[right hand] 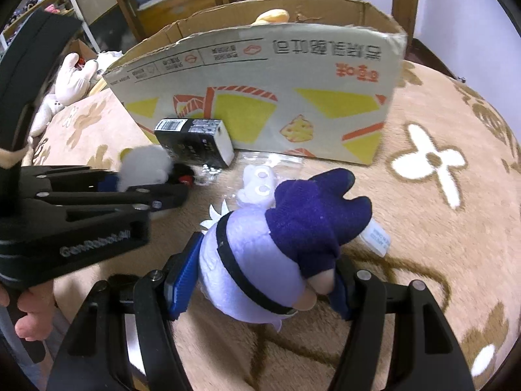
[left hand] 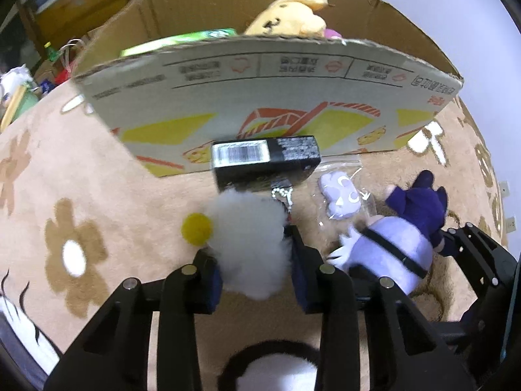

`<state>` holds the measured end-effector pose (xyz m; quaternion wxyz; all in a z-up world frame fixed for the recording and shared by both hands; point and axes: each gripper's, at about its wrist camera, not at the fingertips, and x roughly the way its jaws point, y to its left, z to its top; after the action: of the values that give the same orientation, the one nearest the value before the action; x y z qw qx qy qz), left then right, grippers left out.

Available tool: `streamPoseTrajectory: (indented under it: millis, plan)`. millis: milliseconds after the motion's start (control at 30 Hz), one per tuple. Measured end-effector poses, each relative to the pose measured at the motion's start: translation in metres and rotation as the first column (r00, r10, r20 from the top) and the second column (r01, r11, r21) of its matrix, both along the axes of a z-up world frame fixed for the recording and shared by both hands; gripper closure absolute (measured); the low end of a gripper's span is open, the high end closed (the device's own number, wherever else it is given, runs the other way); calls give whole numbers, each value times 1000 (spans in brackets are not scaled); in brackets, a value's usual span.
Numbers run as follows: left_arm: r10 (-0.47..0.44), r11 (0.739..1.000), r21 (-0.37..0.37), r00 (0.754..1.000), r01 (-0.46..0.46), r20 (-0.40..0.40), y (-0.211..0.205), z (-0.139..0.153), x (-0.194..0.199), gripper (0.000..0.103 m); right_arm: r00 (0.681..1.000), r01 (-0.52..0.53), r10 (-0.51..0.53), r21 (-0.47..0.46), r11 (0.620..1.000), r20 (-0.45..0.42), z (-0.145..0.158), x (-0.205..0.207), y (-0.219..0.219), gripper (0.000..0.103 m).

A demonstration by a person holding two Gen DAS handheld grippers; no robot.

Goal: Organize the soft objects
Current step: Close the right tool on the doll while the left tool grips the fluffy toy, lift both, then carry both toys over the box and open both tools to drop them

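Observation:
My left gripper (left hand: 252,254) is shut on a white fluffy plush (left hand: 250,244) with a yellow pom-pom (left hand: 196,229); it also shows in the right wrist view (right hand: 145,164). My right gripper (right hand: 260,273) is shut on a lavender and navy plush doll (right hand: 276,244), also seen in the left wrist view (left hand: 400,244). Both are just above the tan flower-patterned rug (right hand: 439,228). A cardboard box (left hand: 260,97) stands ahead, holding a yellow plush (left hand: 289,16). A small lavender plush in a clear bag (left hand: 342,195) lies on the rug.
A black carton with a barcode (left hand: 263,159) lies against the box front, with a bead chain (left hand: 281,194) beside it. A white teddy bear (right hand: 70,81) lies at the far left. Wooden furniture (right hand: 169,3) stands behind the box.

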<state>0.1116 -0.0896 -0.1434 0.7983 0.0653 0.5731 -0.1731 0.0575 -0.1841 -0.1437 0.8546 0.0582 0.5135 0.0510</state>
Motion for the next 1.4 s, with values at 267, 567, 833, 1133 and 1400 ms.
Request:
streamPoseTrajectory:
  millis: [267,567,833,1133,1400]
  plan:
    - [54,998,-15,996,-53,74,19,31,-33,70,996,52,-50,-33,998,80,18,-11,-10,33]
    - [69,997,-35,973,-63,221,46,78,-53,70,977,68,-55,-55,996,205,54,-22,-9,33]
    - [59,998,-56,898,-38,435,53,128,-69,70,932,91,-69,-46,995,355,104,-33,-12,33]
    - [34,997,-76,813,12,582,54,170,-72,70,867,104,-55,-72,992,496,159,-34,-22,33]
    - [-2,999,-37,767,34,641,42,190,-45,70,816,97,-37,-74,993,576,199,-21,-35,33]
